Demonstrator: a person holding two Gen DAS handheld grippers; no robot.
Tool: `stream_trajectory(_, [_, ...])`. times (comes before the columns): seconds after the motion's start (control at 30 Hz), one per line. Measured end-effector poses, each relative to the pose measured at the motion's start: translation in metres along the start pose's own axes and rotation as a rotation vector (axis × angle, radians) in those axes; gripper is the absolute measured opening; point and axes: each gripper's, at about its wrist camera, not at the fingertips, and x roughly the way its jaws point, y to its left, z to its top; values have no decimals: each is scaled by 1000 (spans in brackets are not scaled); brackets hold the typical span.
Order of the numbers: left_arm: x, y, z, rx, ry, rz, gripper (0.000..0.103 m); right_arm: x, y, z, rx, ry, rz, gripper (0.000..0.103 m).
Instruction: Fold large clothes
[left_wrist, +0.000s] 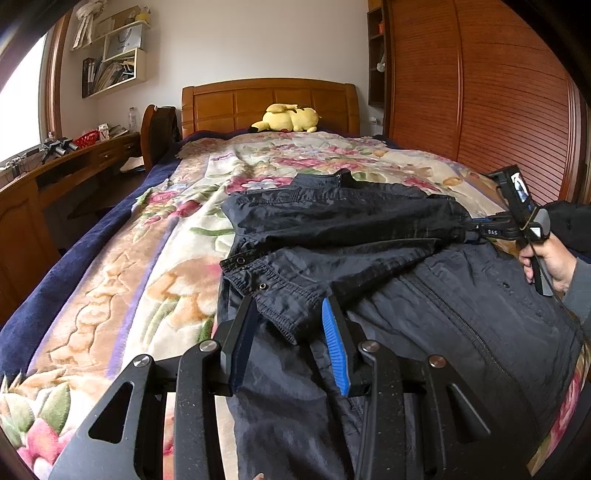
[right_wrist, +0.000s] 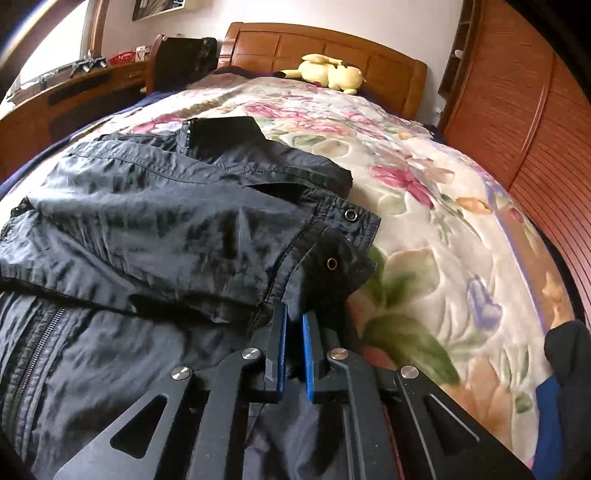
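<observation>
While the bed (left_wrist: 122, 236) carries everything, its floral blanket (right_wrist: 424, 206) lies bare toward the headboard (left_wrist: 269, 99) and along both sides, so open room sits there; the wardrobe (left_wrist: 480, 92) closes off one side, a desk (left_wrist: 55, 173) the other. Black jacket (left_wrist: 369, 236) is spread on the near half of the blanket, zipper front up, both sleeves folded across the chest, collar pointing toward the headboard. Yellow plush toy (left_wrist: 288, 118) sits well apart, at the headboard. Left tool (left_wrist: 291, 325): jaws apart, straddling a sleeve cuff, pads not pressing it. Right tool (right_wrist: 293, 325): jaws drawn together, pinching the jacket's edge fabric just below a snap tab near the blanket.
</observation>
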Motion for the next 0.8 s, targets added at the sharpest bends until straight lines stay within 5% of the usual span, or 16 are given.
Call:
stream_trajectory(0.1, [0, 2, -4, 12, 9, 10, 38, -15, -2, -6, 36, -19, 39, 8])
stream_trajectory(0.3, [-5, 11, -19, 14, 33, 29, 38, -80, -7, -38, 73, -100, 137, 29])
stream_trajectory(0.37, [-7, 13, -27, 6, 49, 36, 38, -100, -6, -52, 63, -118, 159, 47])
stream_trajectory(0.43, [-10, 13, -34, 7, 64, 42, 38, -118, -4, -65, 46, -125, 158, 55])
stream_trajectory(0.8, [-45, 0, -75, 27, 157, 70, 38, -181, 8, -137, -71, -84, 126, 57])
